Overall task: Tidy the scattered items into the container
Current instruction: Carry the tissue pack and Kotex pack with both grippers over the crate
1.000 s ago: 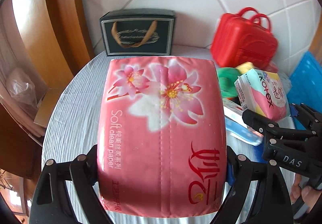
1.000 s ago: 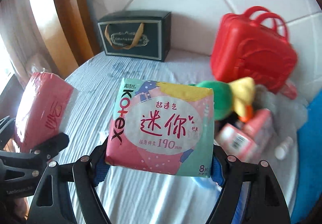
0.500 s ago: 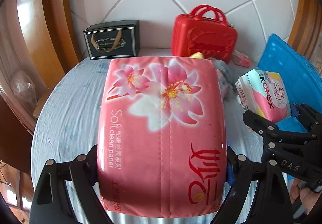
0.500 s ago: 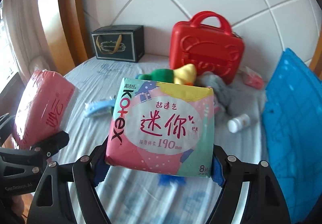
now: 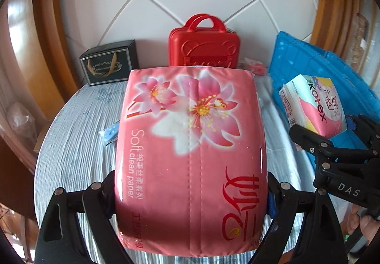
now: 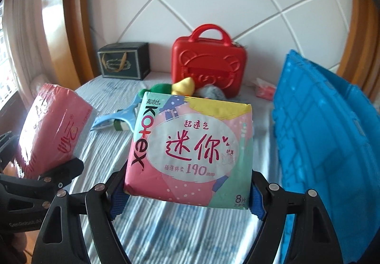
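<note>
My left gripper [image 5: 190, 195] is shut on a big pink tissue pack [image 5: 190, 157] printed with flowers, held above the striped bed cover. My right gripper [image 6: 185, 195] is shut on a pastel Kotex pad pack [image 6: 190, 157]. Each pack also shows in the other view: the pad pack [image 5: 315, 105] at the right, the tissue pack [image 6: 52, 131] at the left. The blue plastic container [image 6: 327, 136] stands at the right, its ribbed wall close to the pad pack. Both packs hang in the air beside each other.
A red toy suitcase [image 6: 209, 64] and a dark gift box [image 6: 123, 62] stand at the padded headboard. A green and yellow plush toy [image 6: 173, 87], a grey item, a light blue strip [image 6: 116, 117] and a small pink packet [image 6: 264, 90] lie on the cover.
Both grippers have swung to the right with their packs still gripped. The blue container has come into view at the right, and the gift box has slid toward the left.
</note>
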Demonstrator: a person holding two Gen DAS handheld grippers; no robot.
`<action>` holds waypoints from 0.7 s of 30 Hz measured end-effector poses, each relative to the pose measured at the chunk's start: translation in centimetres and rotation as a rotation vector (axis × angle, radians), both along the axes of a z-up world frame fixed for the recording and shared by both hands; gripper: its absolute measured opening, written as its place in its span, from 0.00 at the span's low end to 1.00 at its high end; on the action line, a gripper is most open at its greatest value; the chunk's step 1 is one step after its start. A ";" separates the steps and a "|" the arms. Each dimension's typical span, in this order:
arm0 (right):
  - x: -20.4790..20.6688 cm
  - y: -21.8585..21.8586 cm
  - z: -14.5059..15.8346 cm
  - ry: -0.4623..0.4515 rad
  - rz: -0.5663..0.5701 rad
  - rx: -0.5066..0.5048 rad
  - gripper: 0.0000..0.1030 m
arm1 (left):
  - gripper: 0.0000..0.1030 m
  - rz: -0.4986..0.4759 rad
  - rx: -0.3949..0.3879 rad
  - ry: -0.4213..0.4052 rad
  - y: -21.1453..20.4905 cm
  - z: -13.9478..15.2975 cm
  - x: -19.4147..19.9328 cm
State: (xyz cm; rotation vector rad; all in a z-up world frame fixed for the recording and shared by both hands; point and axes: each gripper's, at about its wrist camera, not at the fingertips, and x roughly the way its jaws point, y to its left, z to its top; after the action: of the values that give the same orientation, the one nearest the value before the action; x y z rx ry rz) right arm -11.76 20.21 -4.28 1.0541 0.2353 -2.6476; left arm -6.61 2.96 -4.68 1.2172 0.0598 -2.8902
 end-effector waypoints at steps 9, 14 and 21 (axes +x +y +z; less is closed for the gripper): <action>3.7 2.7 3.3 0.037 -0.069 -0.027 0.78 | 0.87 -0.099 -0.009 0.037 2.1 1.7 2.2; 5.1 6.7 6.1 0.085 -0.126 -0.051 0.78 | 0.87 -0.150 -0.005 0.089 5.5 4.3 2.5; 6.5 16.9 9.2 0.130 -0.227 -0.063 0.78 | 0.87 -0.238 -0.010 0.157 14.5 8.1 1.5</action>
State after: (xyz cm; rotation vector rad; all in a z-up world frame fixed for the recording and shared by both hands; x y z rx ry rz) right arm -5.26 37.15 4.87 0.9397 0.0611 -2.9095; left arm -5.07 17.44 3.40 1.0599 -0.1075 -3.1813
